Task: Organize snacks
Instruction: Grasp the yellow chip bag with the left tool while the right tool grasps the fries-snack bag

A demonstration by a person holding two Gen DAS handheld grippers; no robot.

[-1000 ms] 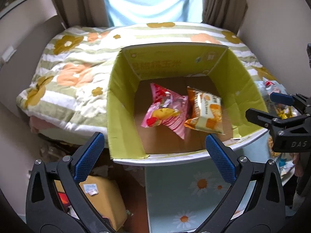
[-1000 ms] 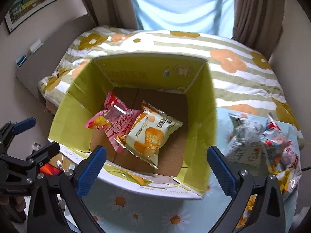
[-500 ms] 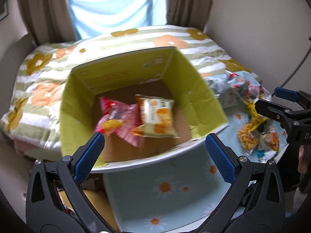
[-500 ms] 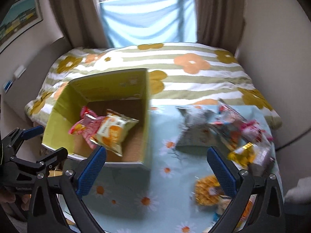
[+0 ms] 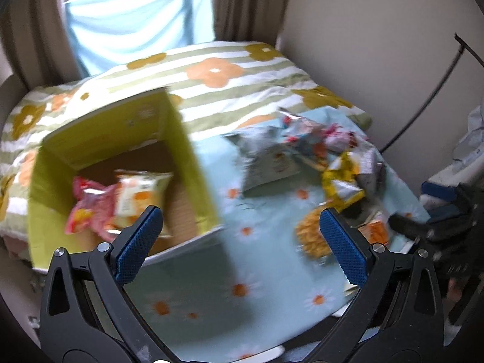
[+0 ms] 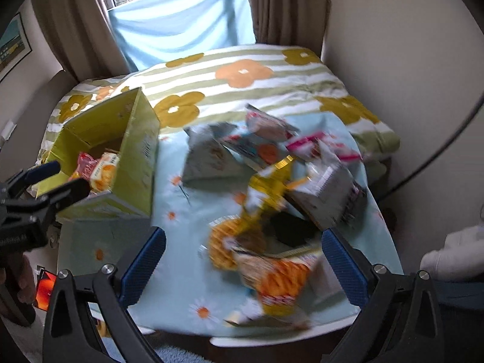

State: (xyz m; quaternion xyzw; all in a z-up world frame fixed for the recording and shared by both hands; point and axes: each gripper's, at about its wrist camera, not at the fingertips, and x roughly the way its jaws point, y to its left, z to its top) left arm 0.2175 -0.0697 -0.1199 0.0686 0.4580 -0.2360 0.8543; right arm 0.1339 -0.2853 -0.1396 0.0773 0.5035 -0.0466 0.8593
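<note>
A yellow-green cardboard box (image 5: 193,163) (image 6: 142,157) stands at the table's left end. Inside lie a pink snack bag (image 5: 90,208) and an orange-and-white snack bag (image 5: 136,193) (image 6: 104,171). A heap of loose snack packets (image 6: 281,187) (image 5: 326,157) covers the right half of the table, with a grey bag (image 6: 208,160) and an orange packet (image 6: 281,275) among them. My left gripper (image 5: 242,242) is open and empty over the table's middle. My right gripper (image 6: 243,266) is open and empty, just in front of the orange packet. The frames are blurred.
The table wears a light-blue daisy cloth (image 5: 242,287) (image 6: 169,242). Behind it lies a bed with a striped flower quilt (image 5: 217,72) (image 6: 242,72). A wall with a black cable (image 5: 438,90) closes the right side. A hand (image 6: 18,278) holds the left gripper's handle.
Both views have swung right: the box slid toward the left edge and the heap of packets came to the centre. Both grippers stayed open and empty.
</note>
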